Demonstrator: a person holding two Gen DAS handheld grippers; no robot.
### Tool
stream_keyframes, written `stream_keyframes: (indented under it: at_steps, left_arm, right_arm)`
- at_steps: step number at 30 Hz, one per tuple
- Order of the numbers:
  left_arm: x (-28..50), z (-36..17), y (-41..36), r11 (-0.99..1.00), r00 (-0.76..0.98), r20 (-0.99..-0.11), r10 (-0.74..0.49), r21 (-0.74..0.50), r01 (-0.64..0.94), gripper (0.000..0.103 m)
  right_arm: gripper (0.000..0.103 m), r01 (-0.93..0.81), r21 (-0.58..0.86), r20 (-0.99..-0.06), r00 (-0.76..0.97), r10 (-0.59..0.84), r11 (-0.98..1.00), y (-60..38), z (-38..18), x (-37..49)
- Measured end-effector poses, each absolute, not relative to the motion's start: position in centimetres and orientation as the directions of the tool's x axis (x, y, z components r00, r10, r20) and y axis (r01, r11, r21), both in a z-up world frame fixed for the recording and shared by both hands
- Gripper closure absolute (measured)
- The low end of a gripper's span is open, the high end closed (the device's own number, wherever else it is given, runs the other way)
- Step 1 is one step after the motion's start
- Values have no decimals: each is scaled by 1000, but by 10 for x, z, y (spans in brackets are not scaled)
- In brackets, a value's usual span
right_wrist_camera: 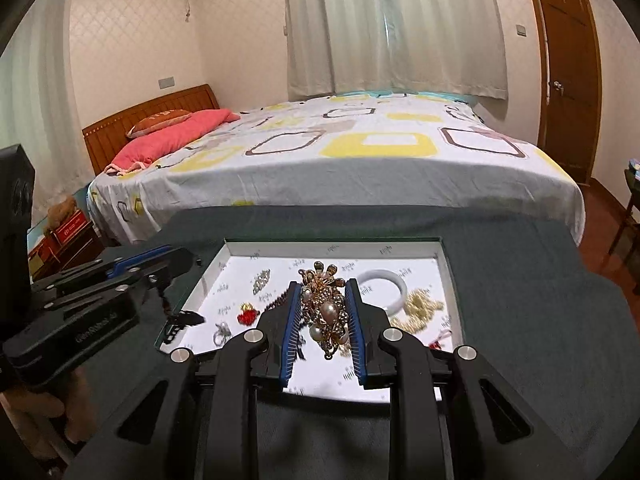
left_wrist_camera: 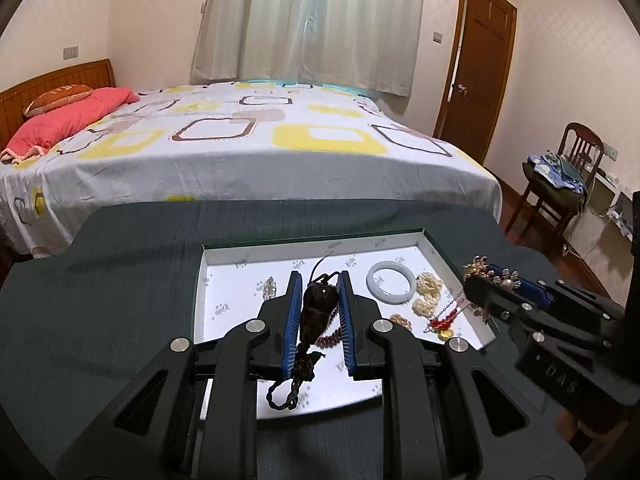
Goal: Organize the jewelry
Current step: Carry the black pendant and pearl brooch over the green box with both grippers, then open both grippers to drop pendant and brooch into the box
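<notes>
My left gripper [left_wrist_camera: 319, 280] is shut on a dark brown bead pendant [left_wrist_camera: 318, 306] with a dark tassel hanging below, held over the white jewelry tray [left_wrist_camera: 224, 280]. My right gripper [right_wrist_camera: 323, 286] is shut on a gold brooch with pearls [right_wrist_camera: 326, 312], also above the tray [right_wrist_camera: 240, 276]. It shows at the right in the left wrist view [left_wrist_camera: 490, 274]. In the tray lie a white jade bangle [left_wrist_camera: 391, 282], a pearl cluster [left_wrist_camera: 427, 296], a red charm on a chain [left_wrist_camera: 442, 322], a rhinestone clip [right_wrist_camera: 261, 281], a red charm [right_wrist_camera: 247, 314] and a silver ring [right_wrist_camera: 221, 334].
The tray sits on a dark green-grey table [left_wrist_camera: 120, 280]. Behind it stands a bed [left_wrist_camera: 240, 140] with a patterned sheet and a pink pillow. A wooden door [left_wrist_camera: 480, 64] and a chair with clothes [left_wrist_camera: 560, 176] are at the right.
</notes>
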State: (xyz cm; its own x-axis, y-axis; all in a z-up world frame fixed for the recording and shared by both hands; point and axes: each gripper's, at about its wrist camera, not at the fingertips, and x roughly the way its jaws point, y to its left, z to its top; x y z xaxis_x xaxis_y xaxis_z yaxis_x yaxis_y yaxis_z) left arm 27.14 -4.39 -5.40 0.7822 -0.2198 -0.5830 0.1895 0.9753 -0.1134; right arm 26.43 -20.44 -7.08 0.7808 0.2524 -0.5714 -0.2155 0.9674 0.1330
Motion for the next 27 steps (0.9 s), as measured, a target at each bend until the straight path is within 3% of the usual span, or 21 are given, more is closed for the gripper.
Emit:
stream_keyframes:
  at_steps: [11, 27]
  left_arm:
    - [293, -127, -36, 983, 684, -707, -181, -110, 147, 86]
    - [304, -153, -39, 981, 639, -746, -186, -99, 169, 85]
  right_arm:
    - [80, -233, 137, -674, 690, 263, 963, -185, -129, 287]
    - [80, -249, 135, -733, 626, 266, 959, -174, -162, 299]
